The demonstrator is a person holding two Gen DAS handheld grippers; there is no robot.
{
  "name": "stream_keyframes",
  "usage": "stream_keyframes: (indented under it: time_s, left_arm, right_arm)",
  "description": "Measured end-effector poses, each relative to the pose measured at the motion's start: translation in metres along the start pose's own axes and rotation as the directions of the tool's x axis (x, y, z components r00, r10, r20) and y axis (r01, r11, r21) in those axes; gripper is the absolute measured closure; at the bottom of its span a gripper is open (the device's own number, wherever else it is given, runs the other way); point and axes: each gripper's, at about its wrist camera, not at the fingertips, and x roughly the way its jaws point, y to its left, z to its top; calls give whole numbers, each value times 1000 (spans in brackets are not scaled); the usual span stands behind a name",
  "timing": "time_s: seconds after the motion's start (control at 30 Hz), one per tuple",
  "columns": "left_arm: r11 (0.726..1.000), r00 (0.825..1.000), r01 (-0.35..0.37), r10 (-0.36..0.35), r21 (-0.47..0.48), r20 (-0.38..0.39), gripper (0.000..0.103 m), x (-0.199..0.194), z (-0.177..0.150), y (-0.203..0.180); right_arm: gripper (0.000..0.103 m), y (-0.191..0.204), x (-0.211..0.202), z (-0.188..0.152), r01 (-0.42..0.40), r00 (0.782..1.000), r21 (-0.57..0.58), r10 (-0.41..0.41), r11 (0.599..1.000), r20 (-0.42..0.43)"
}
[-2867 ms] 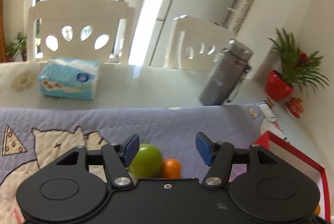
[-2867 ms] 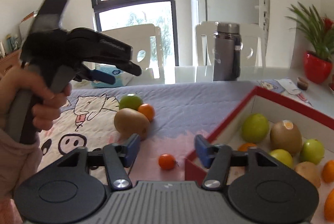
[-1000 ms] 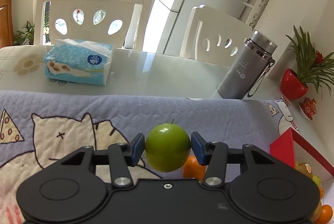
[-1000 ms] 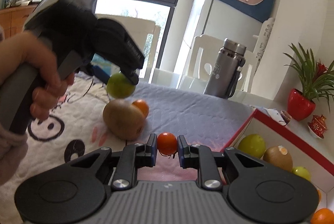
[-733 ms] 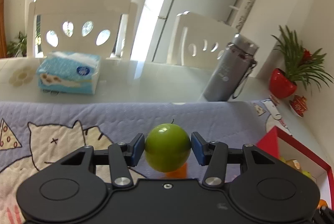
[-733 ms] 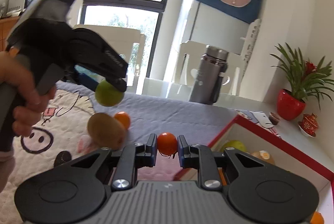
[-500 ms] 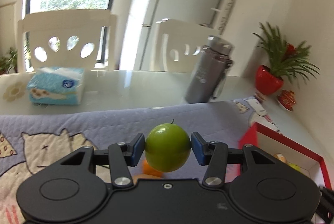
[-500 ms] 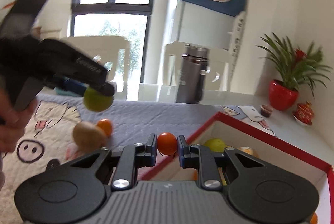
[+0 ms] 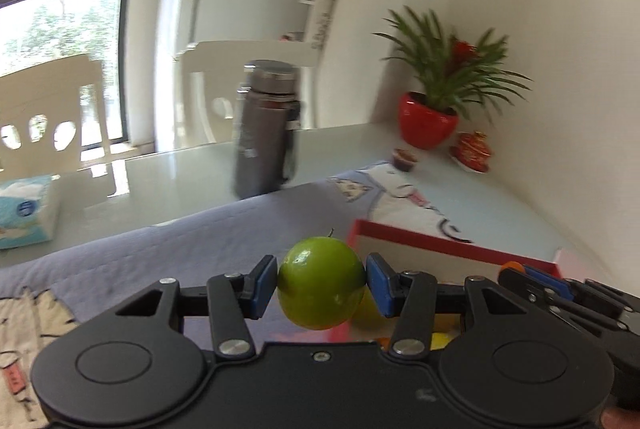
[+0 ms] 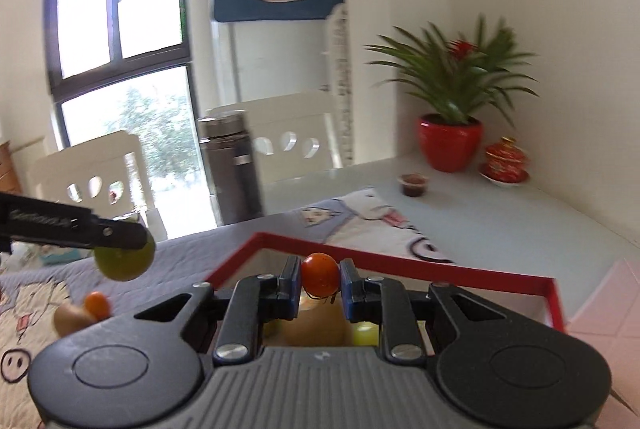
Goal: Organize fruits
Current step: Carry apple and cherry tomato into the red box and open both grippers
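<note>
Right wrist view: right tongs (image 10: 320, 283) clenched on small orange fruit (image 10: 319, 278) above red box (image 10: 440, 267); left tongs (image 9: 321, 283) gripped green fruit (image 9: 320, 283) near it. Carrying step; next, probably lowering, releasing inside.

The round green apple (image 9: 320, 282) sits between the blue pads of the black left gripper (image 9: 321, 283), raised over the quilted lavender cartoon-print cloth (image 9: 168, 253), at the near left corner of the red-rimmed cardboard box (image 10: 400, 263). The small orange cherry tomato (image 10: 319, 272) sits between the pads of the black right gripper (image 10: 320, 283), above the box's interior. Behind the cloth, on the glossy white table (image 9: 180, 181), stands the grey metal bottle (image 9: 266, 133), with the blue tissue pack (image 9: 26, 211) to its left. The red-potted green plant (image 10: 450, 117) stands at the table's far right corner. On the cloth left of the box lie a brown kiwi (image 10: 70, 319) and a small orange fruit (image 10: 98, 303), touching.
</note>
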Motion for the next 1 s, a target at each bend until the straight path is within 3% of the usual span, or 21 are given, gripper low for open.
stream_keyframes:
  time_s: [0.23, 0.37, 0.53, 0.67, 0.83, 0.9, 0.97, 1.0]
  left_arm:
    - [997, 997, 69, -67, 43, -44, 44, 27, 0, -38]
    - [993, 992, 100, -95, 62, -85, 44, 41, -5, -54]
    - [993, 987, 83, -69, 88, -143, 44, 58, -18, -63]
    - [993, 984, 81, -67, 81, -167, 44, 65, -22, -60]
    - [994, 980, 78, -62, 76, -189, 43, 71, -24, -58]
    - [995, 978, 84, -72, 52, -196, 45, 73, -23, -55]
    - [994, 976, 104, -94, 36, -197, 38, 72, -23, -53]
    - [994, 978, 100, -91, 41, -190, 37, 70, -22, -54]
  right_arm:
    - [81, -45, 19, 6, 38, 998, 53, -35, 998, -57]
    - [81, -70, 37, 7, 24, 992, 111, -10, 994, -126]
    - [81, -85, 57, -1, 13, 977, 161, 22, 987, -210]
    - [80, -90, 69, -5, 38, 971, 165, 2, 986, -239]
    - [79, -92, 75, -7, 4, 963, 190, 48, 982, -266]
    - [69, -90, 76, -7, 14, 962, 186, 37, 982, -271]
    - [49, -89, 74, -8, 5, 964, 186, 45, 982, -262]
    - [44, -88, 73, -8, 1, 965, 188, 49, 982, -257]
